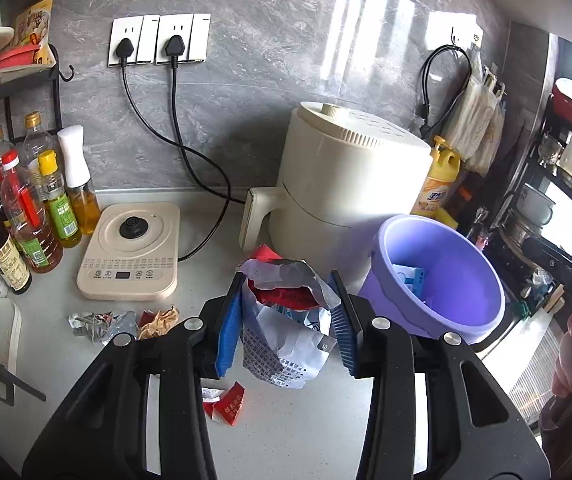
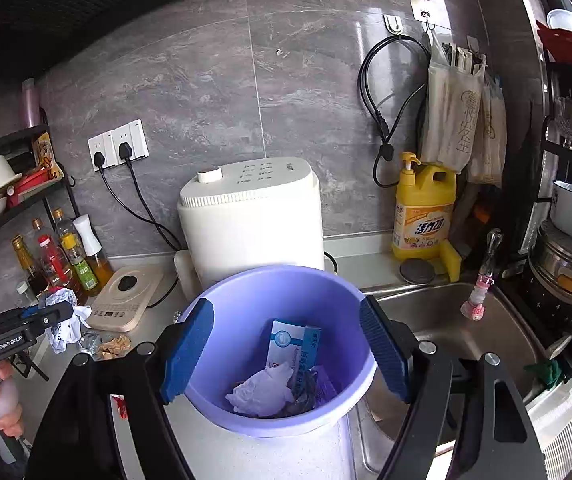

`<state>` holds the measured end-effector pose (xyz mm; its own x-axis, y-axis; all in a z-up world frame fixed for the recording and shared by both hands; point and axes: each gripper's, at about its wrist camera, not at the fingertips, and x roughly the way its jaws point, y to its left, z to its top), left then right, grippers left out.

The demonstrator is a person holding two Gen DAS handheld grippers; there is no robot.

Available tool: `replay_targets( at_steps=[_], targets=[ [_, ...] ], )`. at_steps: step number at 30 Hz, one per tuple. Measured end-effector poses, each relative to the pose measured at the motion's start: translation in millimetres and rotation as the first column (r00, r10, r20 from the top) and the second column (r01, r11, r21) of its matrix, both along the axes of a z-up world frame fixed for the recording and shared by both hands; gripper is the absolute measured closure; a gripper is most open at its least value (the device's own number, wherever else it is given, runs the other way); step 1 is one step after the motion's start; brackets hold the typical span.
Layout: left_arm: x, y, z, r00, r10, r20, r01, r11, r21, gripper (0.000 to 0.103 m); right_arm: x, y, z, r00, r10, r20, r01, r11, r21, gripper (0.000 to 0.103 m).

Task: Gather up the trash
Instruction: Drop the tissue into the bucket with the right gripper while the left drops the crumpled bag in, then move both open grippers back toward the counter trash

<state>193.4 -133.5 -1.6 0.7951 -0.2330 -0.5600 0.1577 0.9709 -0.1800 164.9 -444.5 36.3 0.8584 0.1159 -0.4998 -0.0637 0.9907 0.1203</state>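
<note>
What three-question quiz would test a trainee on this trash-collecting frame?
1. True or false: the left gripper holds a crumpled bag.
2. What colour is the bin?
3. Which lies in the bin: A) blue-and-white box, B) oil bottle, C) sponge?

Key: 1 true; 2 purple; 3 A.

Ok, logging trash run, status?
Left gripper shut on crumpled bag. Right gripper open over purple bin. Scraps remain on counter; nothing blocking.
</note>
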Motion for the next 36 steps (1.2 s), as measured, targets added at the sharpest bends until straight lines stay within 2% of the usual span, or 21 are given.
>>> replay_targets(
  at_steps=[10, 20, 22, 24, 26, 36],
  targets=[
    [17.9, -60.6, 14.7, 0.989, -0.143, 0.029, 0.143, 0.99, 0.007, 0.062, -33.3, -56.5, -8.9, 0.989, -0.149, -0.009, 0.149, 0.988, 0.034, 0.029],
    [35.0, -126.1, 28.4, 0.958, -0.282, 0.048, 0.282, 0.959, 0.021, 0.061, -65.2, -97.3, -9.1, 0.966, -0.257, 0.0, 0.257, 0.965, 0.05, 0.028],
    [33.9, -136.0, 33.3, 0.948, -0.314, 0.057, 0.314, 0.949, 0.008, 0.05, -70.5, -104.1, -7.3, 0.962, -0.274, 0.005, 0.273, 0.96, 0.055, 0.028],
    [29.1, -140.8, 39.4, 0.941, -0.328, 0.088, 0.33, 0.944, -0.005, 0.019, -73.4, -109.2, -7.2, 0.959, -0.285, 0.006, 0.284, 0.957, 0.061, 0.028],
    [22.7, -138.2, 44.0, 0.939, -0.318, 0.129, 0.322, 0.947, -0.012, 0.009, -73.7, -110.9, -8.5, 0.959, -0.283, 0.001, 0.282, 0.957, 0.068, 0.028],
    [11.8, -82.6, 34.6, 0.979, -0.183, 0.087, 0.185, 0.982, -0.02, 0.006, -58.8, -73.9, -17.2, 0.985, -0.171, -0.02, 0.172, 0.982, 0.083, 0.027]
  ],
)
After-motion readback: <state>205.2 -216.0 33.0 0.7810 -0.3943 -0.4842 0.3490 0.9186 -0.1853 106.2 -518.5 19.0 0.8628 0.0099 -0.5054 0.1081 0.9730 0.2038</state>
